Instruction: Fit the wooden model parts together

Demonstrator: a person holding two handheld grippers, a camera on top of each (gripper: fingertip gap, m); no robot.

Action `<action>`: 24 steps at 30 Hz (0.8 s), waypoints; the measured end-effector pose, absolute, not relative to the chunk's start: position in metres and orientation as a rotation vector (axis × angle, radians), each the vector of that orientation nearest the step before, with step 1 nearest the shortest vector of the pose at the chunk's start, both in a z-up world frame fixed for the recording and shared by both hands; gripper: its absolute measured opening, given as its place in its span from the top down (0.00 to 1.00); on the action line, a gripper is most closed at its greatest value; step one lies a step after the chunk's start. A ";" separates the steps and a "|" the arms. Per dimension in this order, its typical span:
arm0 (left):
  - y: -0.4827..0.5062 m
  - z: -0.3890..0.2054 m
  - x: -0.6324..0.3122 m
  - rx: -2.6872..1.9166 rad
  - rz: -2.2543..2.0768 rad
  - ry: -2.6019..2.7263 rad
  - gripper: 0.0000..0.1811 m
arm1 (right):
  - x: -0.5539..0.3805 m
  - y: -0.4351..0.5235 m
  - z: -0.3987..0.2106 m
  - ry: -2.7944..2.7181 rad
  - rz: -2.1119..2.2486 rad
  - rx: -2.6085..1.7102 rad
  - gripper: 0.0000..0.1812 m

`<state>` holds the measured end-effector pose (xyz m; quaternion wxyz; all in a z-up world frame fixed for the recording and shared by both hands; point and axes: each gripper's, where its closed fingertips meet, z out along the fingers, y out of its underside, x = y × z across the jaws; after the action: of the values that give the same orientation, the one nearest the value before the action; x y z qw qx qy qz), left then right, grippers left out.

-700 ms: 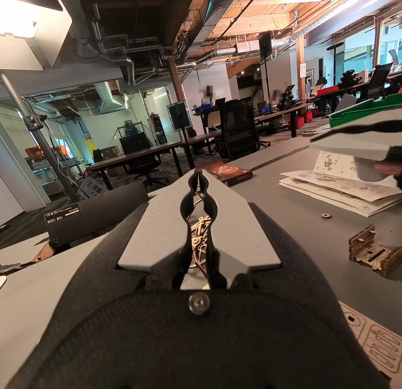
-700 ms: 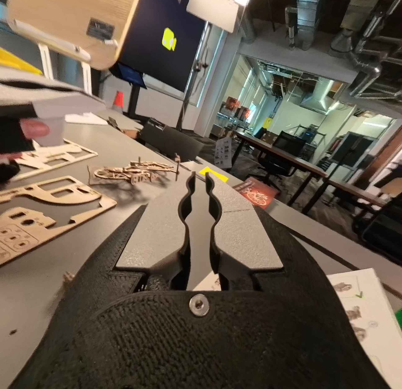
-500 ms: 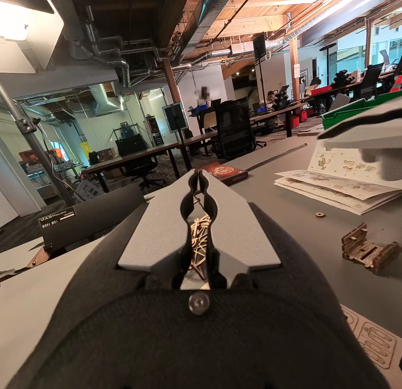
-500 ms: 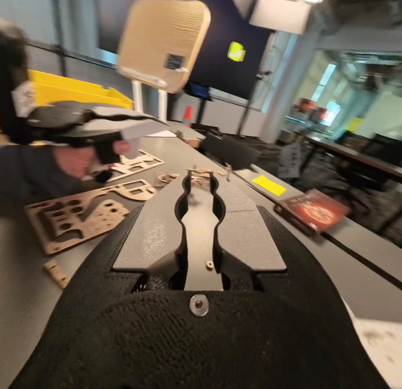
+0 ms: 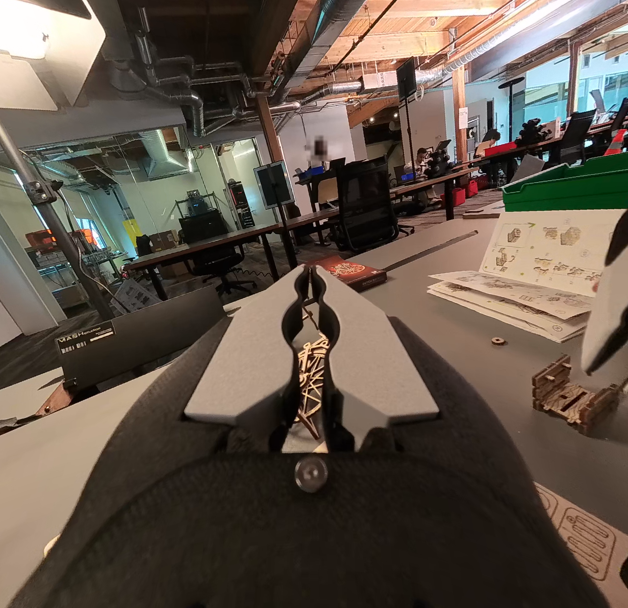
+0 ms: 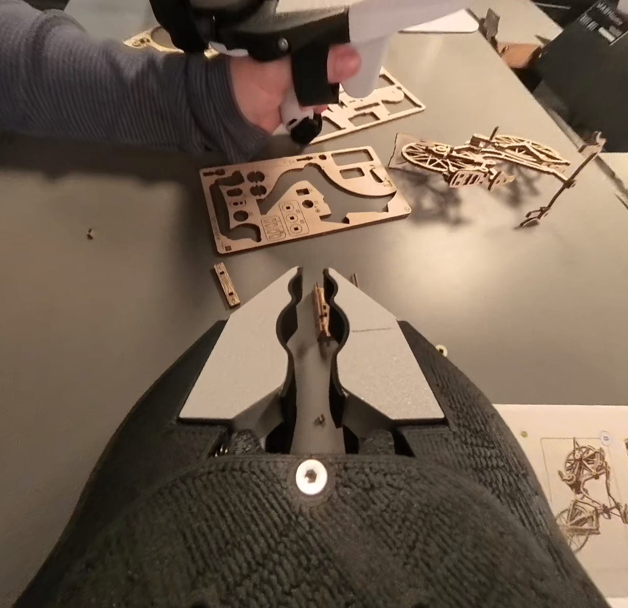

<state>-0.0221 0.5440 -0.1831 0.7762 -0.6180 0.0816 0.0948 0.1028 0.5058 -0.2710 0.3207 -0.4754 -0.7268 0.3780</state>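
Note:
My right gripper points down at the grey table, open, with a small wooden part lying in the gap between its fingers. In the left wrist view it hangs at the right edge, tips just above a boxy wooden assembly. My left gripper is shut and empty, held above the table by a hand. The wooden bicycle model lies on the table and shows through the left fingers' gap.
Two laser-cut wooden sheets, a loose flat strip and a thin stand part lie on the table. An instruction booklet, a small washer, a red-brown box and a green bin are on the right. My right fingertips sit around 15 cm from my left ones.
My right gripper has swung from looking across the table to pointing down over the small wooden part. My left gripper has stayed shut and hardly moved.

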 end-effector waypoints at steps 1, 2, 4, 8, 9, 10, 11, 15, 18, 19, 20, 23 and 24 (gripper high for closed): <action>0.544 -0.183 -0.022 -1.337 0.205 0.175 1.00 | 0.104 0.507 -0.272 -1.913 0.989 -1.255 0.94; 0.544 -0.183 -0.023 -1.336 0.205 0.174 1.00 | 0.105 0.508 -0.274 -1.917 0.977 -1.260 0.94; 0.544 -0.183 -0.023 -1.337 0.204 0.172 1.00 | 0.108 0.511 -0.280 -1.940 0.936 -1.283 0.94; 0.544 -0.183 -0.023 -1.339 0.203 0.173 1.00 | 0.110 0.515 -0.291 -1.981 0.854 -1.298 0.96; 0.544 -0.183 -0.022 -1.339 0.204 0.174 1.00 | 0.110 0.516 -0.292 -1.986 0.844 -1.298 0.96; 0.544 -0.183 -0.022 -1.339 0.205 0.174 1.00 | 0.110 0.516 -0.294 -1.992 0.838 -1.301 0.96; 0.544 -0.183 -0.022 -1.338 0.205 0.175 1.00 | 0.110 0.515 -0.295 -1.997 0.836 -1.305 0.96; 0.544 -0.183 -0.022 -1.339 0.205 0.175 1.00 | 0.110 0.513 -0.298 -2.021 0.832 -1.315 0.99; 0.544 -0.183 -0.022 -1.339 0.205 0.177 1.00 | 0.109 0.509 -0.294 -2.008 0.882 -1.327 0.99; 0.544 -0.183 -0.022 -1.339 0.206 0.178 1.00 | 0.108 0.507 -0.292 -1.996 0.925 -1.335 0.99; 0.544 -0.183 -0.022 -1.338 0.207 0.178 1.00 | 0.108 0.505 -0.289 -1.981 0.982 -1.350 0.99; 0.544 -0.183 -0.022 -1.337 0.208 0.179 1.00 | 0.110 0.494 -0.279 -1.941 1.199 -1.413 0.99; 0.544 -0.183 -0.022 -1.337 0.207 0.179 1.00 | 0.110 0.490 -0.275 -1.923 1.285 -1.435 1.00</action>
<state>-0.0216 0.5439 -0.1828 0.7760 -0.6179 0.0827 0.0958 0.1103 0.4900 -0.2749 0.2084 -0.5155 -0.6911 0.4617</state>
